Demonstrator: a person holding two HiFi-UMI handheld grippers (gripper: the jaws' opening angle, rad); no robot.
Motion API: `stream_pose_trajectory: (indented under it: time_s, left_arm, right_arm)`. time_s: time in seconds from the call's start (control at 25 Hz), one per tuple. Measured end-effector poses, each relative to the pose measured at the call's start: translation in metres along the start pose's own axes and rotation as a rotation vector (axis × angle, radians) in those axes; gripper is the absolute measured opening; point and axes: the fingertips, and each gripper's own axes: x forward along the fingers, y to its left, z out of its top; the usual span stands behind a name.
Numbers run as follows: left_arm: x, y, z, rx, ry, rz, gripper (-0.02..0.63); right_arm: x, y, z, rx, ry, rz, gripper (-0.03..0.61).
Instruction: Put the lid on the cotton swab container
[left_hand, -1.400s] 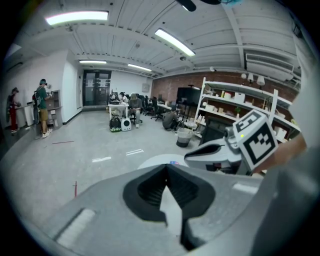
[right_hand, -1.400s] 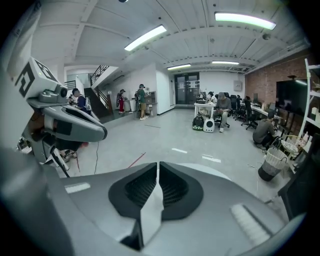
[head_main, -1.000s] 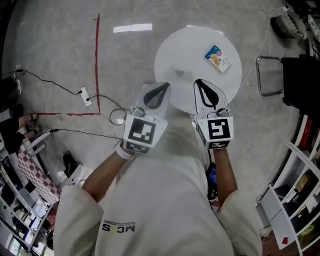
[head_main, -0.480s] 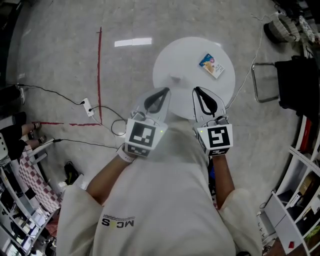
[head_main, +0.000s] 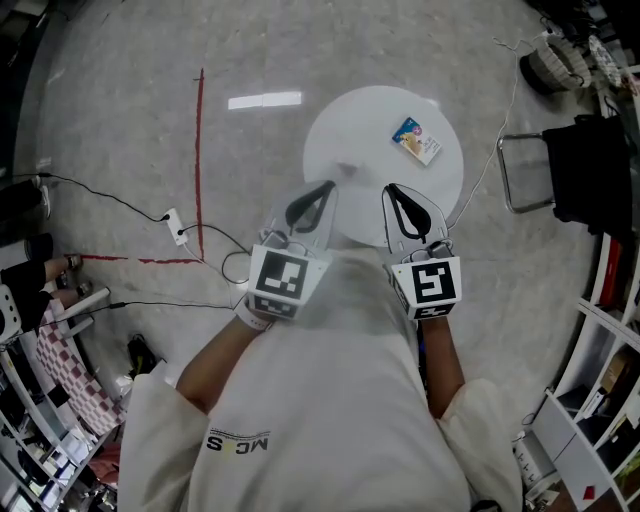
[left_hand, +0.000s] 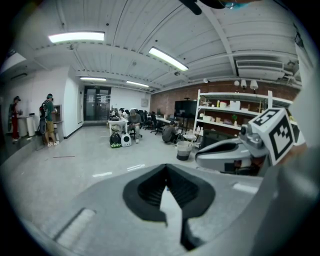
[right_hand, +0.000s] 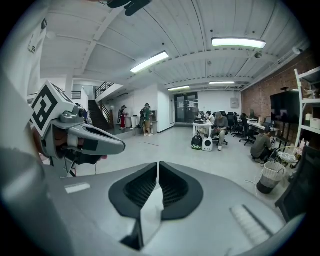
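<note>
A small colourful packet (head_main: 417, 140) lies on the right part of the round white table (head_main: 350, 125). A faint pale shape (head_main: 346, 166) shows near the table's front edge; I cannot tell what it is. My left gripper (head_main: 328, 186) and right gripper (head_main: 390, 188) are held side by side close to my chest, their tips over the table's near rim. Both point level across the room, away from the table. The left gripper (left_hand: 166, 167) has its jaws closed together with nothing in them. The right gripper (right_hand: 158, 164) is likewise shut and empty.
A red tape line (head_main: 199, 160) runs along the grey floor at the left, with cables and a power strip (head_main: 176, 226). A metal chair frame (head_main: 525, 170) stands right of the table and shelves (head_main: 600, 340) at the far right. Seated people (right_hand: 218, 127) show far across the room.
The head view has drawn back, so the table looks smaller and farther up the picture. Both grippers stay shut and keep their place near my chest.
</note>
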Motion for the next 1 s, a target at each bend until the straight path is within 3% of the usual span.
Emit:
stream_pose_trajectory:
  time_s: [0.52, 1.0]
  left_arm:
    - [-0.005, -0.013, 0.0, 0.017, 0.0, -0.011, 0.0]
    - [-0.01, -0.01, 0.0, 0.032, -0.017, -0.013, 0.0]
  right_arm:
    - [-0.013, 0.001, 0.001, 0.012, -0.025, 0.0, 0.006]
    - [-0.013, 0.012, 0.007, -0.032, -0.033, 0.087, 0.006]
